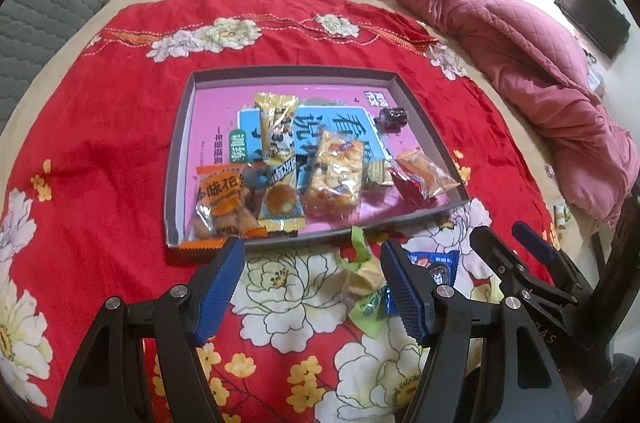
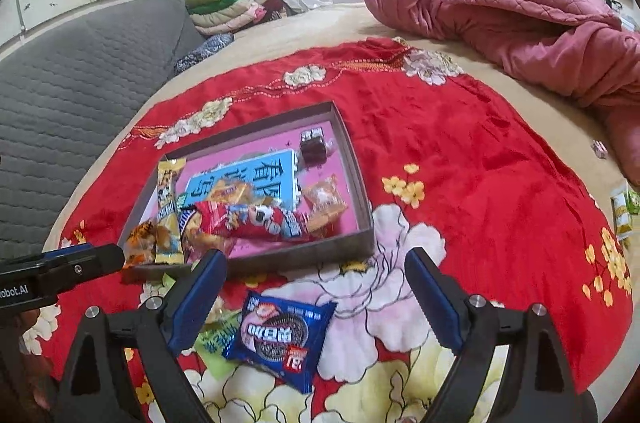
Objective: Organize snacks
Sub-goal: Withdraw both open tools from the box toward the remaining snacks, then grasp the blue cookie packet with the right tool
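A: Left wrist view first. My left gripper (image 1: pixel 312 287) is spread wide, nothing between the pads. The green-wrapped candy (image 1: pixel 362 281) lies on the red floral cloth (image 1: pixel 100 143), just inside the right-hand finger, at about 1 o'clock from the gripper's midpoint. Long axis runs roughly 12 to 6, twisted end toward the box.

B: And the box?

A: The shallow snack box (image 1: pixel 178 159) is at 12 o'clock, near edge just past the fingertips. It already holds several packets, among them a rice cracker pack (image 1: pixel 334 177) and an orange-label packet (image 1: pixel 220 203) hanging over the near rim. The blue cookie pack (image 1: pixel 438 265) is at 2 o'clock, mostly hidden behind my finger. The right gripper (image 1: pixel 508 243) shows at 3 o'clock, spread too.

B: Right wrist view?

A: Right gripper (image 2: pixel 316 275) is spread, empty. The blue cookie pack (image 2: pixel 280 333) lies between its fingers, at 6 to 7 o'clock from the midpoint, close in. Long axis tilts roughly 10 to 4. The box (image 2: pixel 304 251) sits at 11 o'clock, near wall just beyond the tips. The green candy (image 2: pixel 218 339) peeks out at 8 o'clock, half covered by my left-hand finger and tucked under the cookie pack's edge.

B: Which hand goes for what?

A: My judgement: right is nearer the cookie pack, left nearer the candy. Hard to tell whether candy and pack overlap or only touch. The left gripper (image 2: pixel 86 257) is cut off at the frame edge here, at 9 o'clock.
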Motion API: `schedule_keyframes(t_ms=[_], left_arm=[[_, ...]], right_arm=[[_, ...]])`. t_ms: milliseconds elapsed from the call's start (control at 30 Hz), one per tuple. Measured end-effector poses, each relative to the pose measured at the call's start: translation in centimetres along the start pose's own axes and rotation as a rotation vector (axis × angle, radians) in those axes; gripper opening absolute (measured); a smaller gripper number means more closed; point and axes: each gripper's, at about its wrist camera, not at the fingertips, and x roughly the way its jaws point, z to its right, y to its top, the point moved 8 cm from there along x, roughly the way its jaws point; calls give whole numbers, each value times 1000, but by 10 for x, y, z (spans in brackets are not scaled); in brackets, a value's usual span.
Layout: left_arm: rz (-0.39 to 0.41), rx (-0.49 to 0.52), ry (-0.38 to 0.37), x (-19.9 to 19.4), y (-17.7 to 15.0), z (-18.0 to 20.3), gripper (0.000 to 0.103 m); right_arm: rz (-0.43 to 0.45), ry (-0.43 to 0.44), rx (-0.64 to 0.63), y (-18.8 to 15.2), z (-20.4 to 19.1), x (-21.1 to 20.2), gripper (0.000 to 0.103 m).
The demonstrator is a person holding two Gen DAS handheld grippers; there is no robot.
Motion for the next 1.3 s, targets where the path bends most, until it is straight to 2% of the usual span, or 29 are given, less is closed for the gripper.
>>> schedule_keyframes(t_ms=[300,600,867,1167,1300], left_arm=[[-39,-11,-10,6,-14,-4,72],[-86,-40,-51,16,-26,-2,72],[-135,-92,-116,32,-37,1,72],[-165,-127,-155,50,-42,5,72],[-188,-137,-163,60,-44,7,72]], right_arm=[[-56,-6,5,-16,1,-3,90],[-130,-13,-2,-32,-4,1,90],[-203,-10,-45,-49,-16,16,90],[-247,8,-57,-60,-29,33,90],[-263,-12,-50,-62,-27,41,90]])
